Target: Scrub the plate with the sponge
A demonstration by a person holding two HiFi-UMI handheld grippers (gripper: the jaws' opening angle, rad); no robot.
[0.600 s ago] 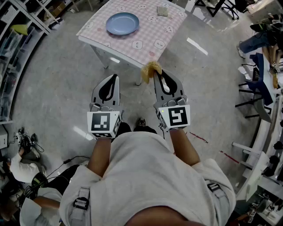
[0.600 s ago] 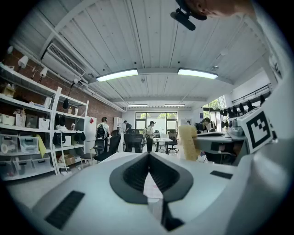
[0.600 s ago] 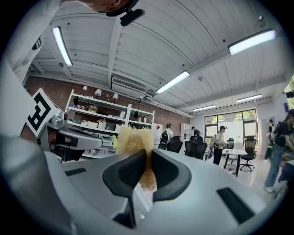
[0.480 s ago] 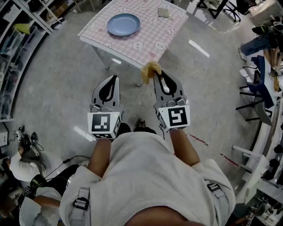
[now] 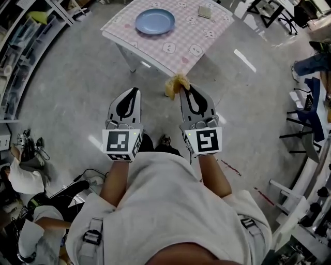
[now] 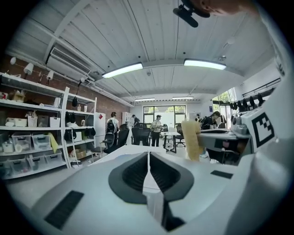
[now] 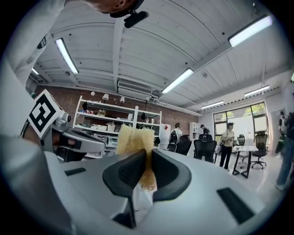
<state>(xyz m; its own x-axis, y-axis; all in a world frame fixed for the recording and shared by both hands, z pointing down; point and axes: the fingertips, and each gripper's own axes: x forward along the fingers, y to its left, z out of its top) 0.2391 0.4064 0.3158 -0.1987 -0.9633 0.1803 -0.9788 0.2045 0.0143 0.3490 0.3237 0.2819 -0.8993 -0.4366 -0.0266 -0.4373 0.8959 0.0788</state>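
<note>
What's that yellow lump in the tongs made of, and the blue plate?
The sponge, pinched in the right tongs, looks like soft porous foam: fuzzy, squashed edges. The plate looks smooth, evenly blue, perhaps plastic or glazed ceramic; too far to tell.

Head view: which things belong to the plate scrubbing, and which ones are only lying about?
Job: sponge, clamped in the right tongs; blue plate; checked table under it.
Lying about: small square item on the table; shelves at the left.
</note>
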